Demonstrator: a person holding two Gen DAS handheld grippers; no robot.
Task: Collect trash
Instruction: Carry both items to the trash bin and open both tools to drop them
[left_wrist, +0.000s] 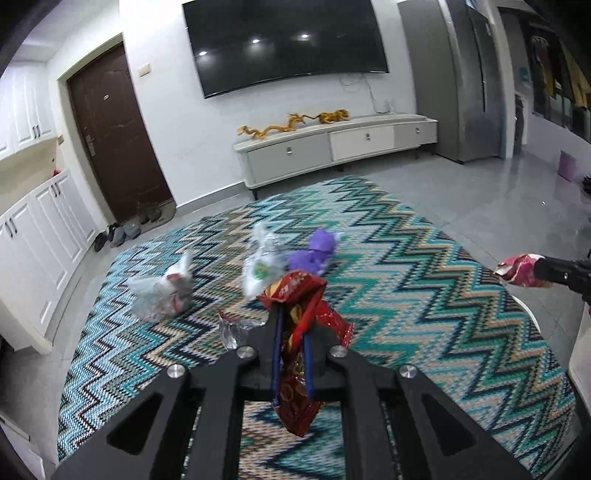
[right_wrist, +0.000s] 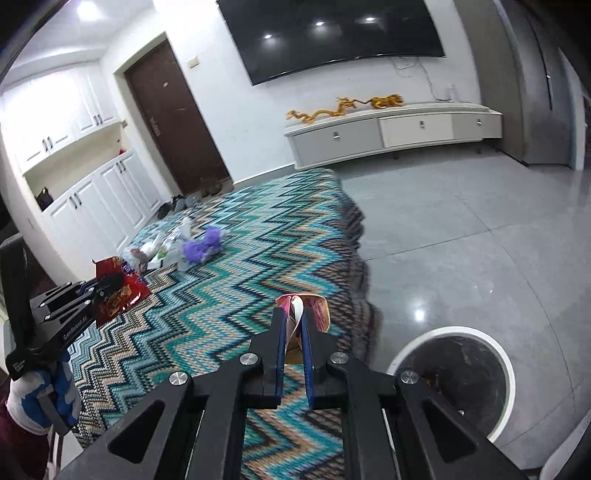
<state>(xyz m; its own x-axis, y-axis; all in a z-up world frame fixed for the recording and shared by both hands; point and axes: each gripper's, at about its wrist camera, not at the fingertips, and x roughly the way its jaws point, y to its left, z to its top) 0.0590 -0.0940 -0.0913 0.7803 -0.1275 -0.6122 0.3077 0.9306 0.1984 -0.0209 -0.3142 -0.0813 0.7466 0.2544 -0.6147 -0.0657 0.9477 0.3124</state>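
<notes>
My left gripper (left_wrist: 293, 321) is shut on a crumpled red snack wrapper (left_wrist: 299, 291), which hangs above the zigzag-patterned tablecloth (left_wrist: 424, 295). More trash lies beyond it on the cloth: a clear plastic bag (left_wrist: 162, 291), a clear bag with a green label (left_wrist: 260, 266), a purple crumpled piece (left_wrist: 314, 251) and a bit of silver foil (left_wrist: 232, 330). My right gripper (right_wrist: 293, 314) is shut on a pink and white wrapper (right_wrist: 314, 306), near the table's right edge. A round white trash bin (right_wrist: 506, 373) with a dark liner stands on the floor to its lower right.
The cloth drapes over the table edge (right_wrist: 360, 236) onto grey tile floor (right_wrist: 461, 240). A TV cabinet (left_wrist: 332, 151) stands against the far wall under a wall TV (left_wrist: 284, 40). A brown door (left_wrist: 114, 129) and white cupboards (left_wrist: 44, 221) are on the left. A gloved hand (right_wrist: 40, 391) holds the left gripper.
</notes>
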